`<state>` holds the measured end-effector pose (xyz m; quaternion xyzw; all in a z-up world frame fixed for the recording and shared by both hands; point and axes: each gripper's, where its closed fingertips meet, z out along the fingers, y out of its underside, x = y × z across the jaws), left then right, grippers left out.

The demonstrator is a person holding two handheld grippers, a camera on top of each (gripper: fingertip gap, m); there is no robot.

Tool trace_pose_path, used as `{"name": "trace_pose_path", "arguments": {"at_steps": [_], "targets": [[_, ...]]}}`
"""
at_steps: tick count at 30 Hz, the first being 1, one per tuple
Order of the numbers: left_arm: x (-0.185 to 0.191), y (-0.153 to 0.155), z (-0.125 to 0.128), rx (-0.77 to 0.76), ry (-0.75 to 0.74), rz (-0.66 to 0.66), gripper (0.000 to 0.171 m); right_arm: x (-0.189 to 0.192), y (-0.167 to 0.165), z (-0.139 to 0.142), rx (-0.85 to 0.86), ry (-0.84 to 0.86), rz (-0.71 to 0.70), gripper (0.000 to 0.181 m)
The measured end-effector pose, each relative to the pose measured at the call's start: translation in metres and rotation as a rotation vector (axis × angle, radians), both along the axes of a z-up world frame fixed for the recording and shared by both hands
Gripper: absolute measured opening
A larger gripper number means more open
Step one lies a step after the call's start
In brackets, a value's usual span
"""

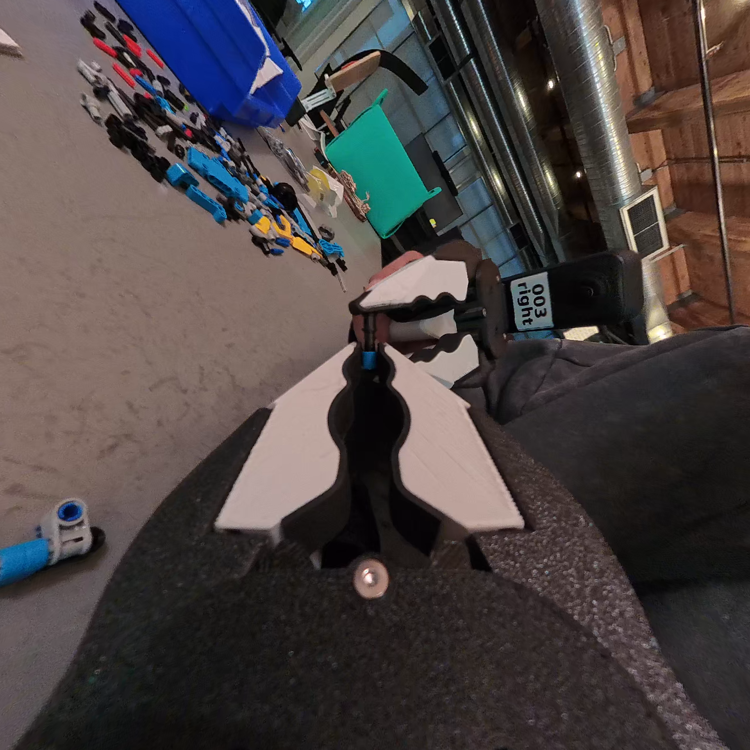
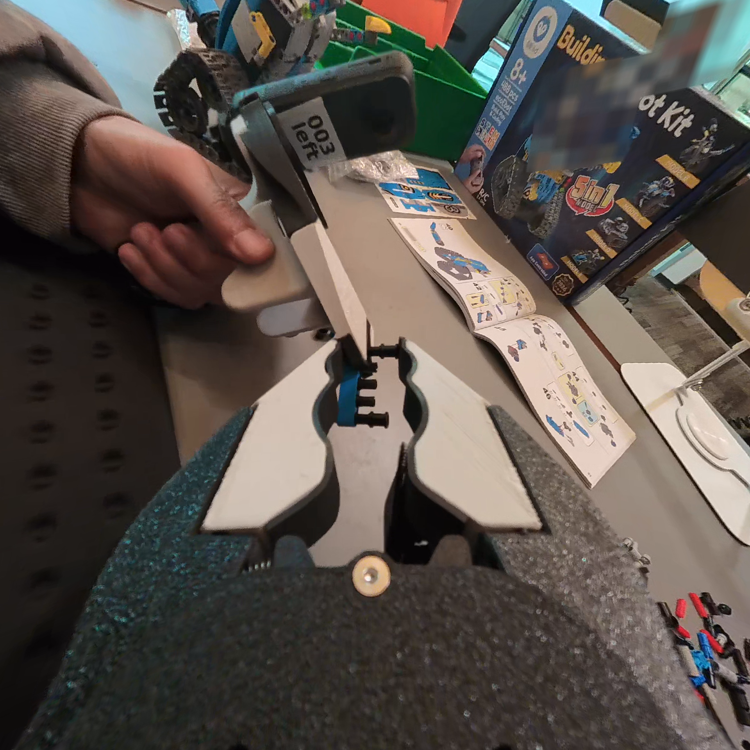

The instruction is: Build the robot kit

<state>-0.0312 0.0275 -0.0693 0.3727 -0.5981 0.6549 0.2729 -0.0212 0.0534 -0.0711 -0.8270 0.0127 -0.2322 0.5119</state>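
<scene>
Left gripper (image 1: 368, 352) fingers pinching blue beam (image 2: 347, 395) studded with black pins, above grey surface (image 2: 422, 292). Right gripper (image 2: 371, 353) fingers spread around beam; black pin (image 2: 383, 351) sits at right fingertip, grip on it unclear. Open instruction booklet (image 2: 519, 345) and kit box (image 2: 600, 162) nearby; loose parts (image 1: 195, 162) scattered beside blue bin (image 1: 211, 52).

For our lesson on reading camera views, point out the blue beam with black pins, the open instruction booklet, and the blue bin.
blue beam (image 2: 347, 399): right wrist view, on its blue side face.
instruction booklet (image 2: 539, 381): right wrist view, on the near open page.
blue bin (image 1: 211, 52): left wrist view, on its side wall.
</scene>
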Motion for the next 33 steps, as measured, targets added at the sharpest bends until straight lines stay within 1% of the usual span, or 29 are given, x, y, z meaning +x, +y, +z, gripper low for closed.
{"name": "trace_pose_path", "arguments": {"at_steps": [5, 11, 17, 21, 24, 26, 27, 28, 29, 31, 33], "targets": [[0.0, 0.006, 0.003, -0.059, 0.048, -0.02, 0.007, 0.0, -0.004, 0.002, -0.039, -0.076, -0.006, 0.026], [-0.003, 0.004, 0.004, -0.061, 0.033, -0.038, 0.007, -0.001, -0.007, 0.003, -0.03, -0.059, -0.003, 0.025], [-0.007, 0.002, 0.004, -0.064, 0.031, -0.07, 0.006, -0.006, -0.006, 0.003, -0.052, -0.098, 0.007, 0.023], [-0.006, 0.001, 0.001, -0.04, 0.026, -0.064, 0.005, -0.006, -0.007, 0.0, -0.059, -0.078, 0.015, 0.023], [-0.001, 0.004, 0.0, -0.038, 0.029, -0.031, 0.005, -0.002, -0.005, 0.0, -0.046, -0.078, -0.004, 0.024], [0.001, 0.006, 0.001, -0.052, 0.036, -0.018, 0.005, 0.001, -0.003, -0.001, -0.01, -0.013, -0.01, 0.025], [0.003, 0.008, 0.001, -0.052, 0.033, -0.001, 0.005, 0.0, -0.004, 0.001, 0.017, 0.007, -0.003, 0.026], [0.008, 0.012, 0.0, -0.048, 0.039, 0.03, 0.005, 0.001, -0.006, 0.003, 0.033, 0.013, -0.002, 0.031], [0.013, 0.016, -0.001, -0.061, 0.057, 0.06, 0.005, 0.001, -0.008, 0.005, 0.047, 0.016, 0.0, 0.041], [0.02, 0.024, -0.002, -0.09, 0.097, 0.1, 0.005, 0.004, -0.015, -0.001, 0.027, 0.043, -0.008, 0.048], [0.021, 0.025, -0.003, -0.094, 0.113, 0.102, 0.005, 0.013, -0.021, -0.01, -0.005, 0.054, -0.056, 0.053]]}}
